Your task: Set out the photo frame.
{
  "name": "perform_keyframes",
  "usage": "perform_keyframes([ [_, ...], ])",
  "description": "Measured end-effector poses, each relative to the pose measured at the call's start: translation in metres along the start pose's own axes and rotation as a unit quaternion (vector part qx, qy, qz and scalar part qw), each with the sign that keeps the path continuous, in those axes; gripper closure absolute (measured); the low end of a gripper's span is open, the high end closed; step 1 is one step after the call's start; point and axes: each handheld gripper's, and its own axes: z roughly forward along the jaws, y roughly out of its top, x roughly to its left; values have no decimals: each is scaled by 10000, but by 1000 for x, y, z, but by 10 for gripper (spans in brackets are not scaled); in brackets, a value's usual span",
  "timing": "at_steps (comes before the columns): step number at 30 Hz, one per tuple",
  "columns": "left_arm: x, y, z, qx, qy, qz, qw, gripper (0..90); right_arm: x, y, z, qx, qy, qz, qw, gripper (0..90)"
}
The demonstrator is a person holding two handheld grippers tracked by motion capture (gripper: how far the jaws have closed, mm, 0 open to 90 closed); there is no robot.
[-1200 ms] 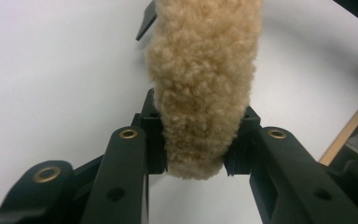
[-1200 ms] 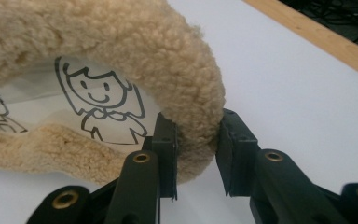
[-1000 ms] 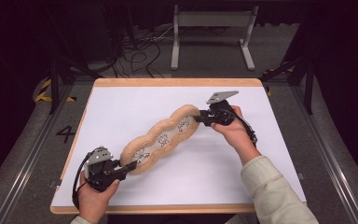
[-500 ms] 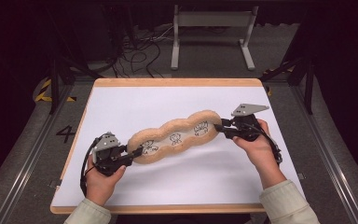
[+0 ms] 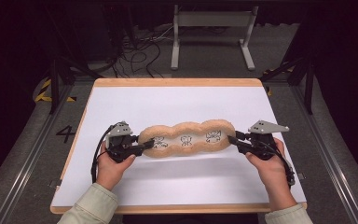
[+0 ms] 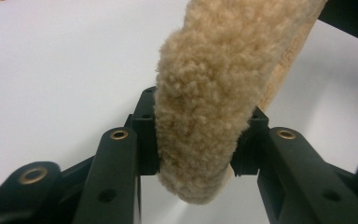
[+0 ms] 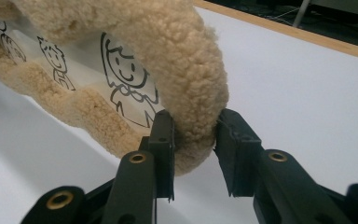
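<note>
Since the earlier frame, one fleece cushion point(image 5: 185, 139) has been swung level across the desk point(image 5: 177, 100). It is clamped at both ends by two grippers: left gripper point(image 5: 145, 145), jaws just loosened slightly, and right gripper point(image 5: 233, 140).

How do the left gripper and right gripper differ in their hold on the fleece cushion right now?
The left gripper has the cushion's left end deep between its jaws, fleece bulging past the pads; the right gripper pinches only the rim of the right end. The left gripper's jaws have just been opening, fleece between them; the right's hold steady. The right gripper's grey plate juts out more than the left's. Both hold it level across the white table.
</note>
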Motion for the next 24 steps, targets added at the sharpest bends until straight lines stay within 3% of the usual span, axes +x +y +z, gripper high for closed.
perform_keyframes([
  [5, 6, 1, 7, 50, -103, -71, 9999, 601, 0, -10, -1, -42, 20, 152, 9999, 684],
  [12, 16, -2, 17, 192, -326, -256, 9990, 601, 0, -23, 2, 196, 64, 249, 9995, 686],
  [15, 19, -4, 22, 256, -362, -370, 9983, 606, 0, -27, 4, 272, 60, 254, 9993, 726],
  [19, 20, -4, 22, 136, -494, -399, 9979, 628, -2, -29, 1, 56, 282, 349, 9990, 799],
  [21, 19, -4, 22, 112, -489, -366, 9981, 638, -2, -30, 3, -96, 791, 583, 9951, 823],
  [22, 19, -4, 22, 119, -479, -360, 9981, 637, 0, -30, 6, -75, 834, 572, 9948, 805],
  [23, 19, -4, 22, 119, -479, -360, 9981, 636, 5, -29, 9, 66, 641, 336, 9974, 787],
  [24, 20, -4, 22, 132, -491, -356, 9981, 636, 5, -29, 9, 66, 641, 336, 9974, 787],
])
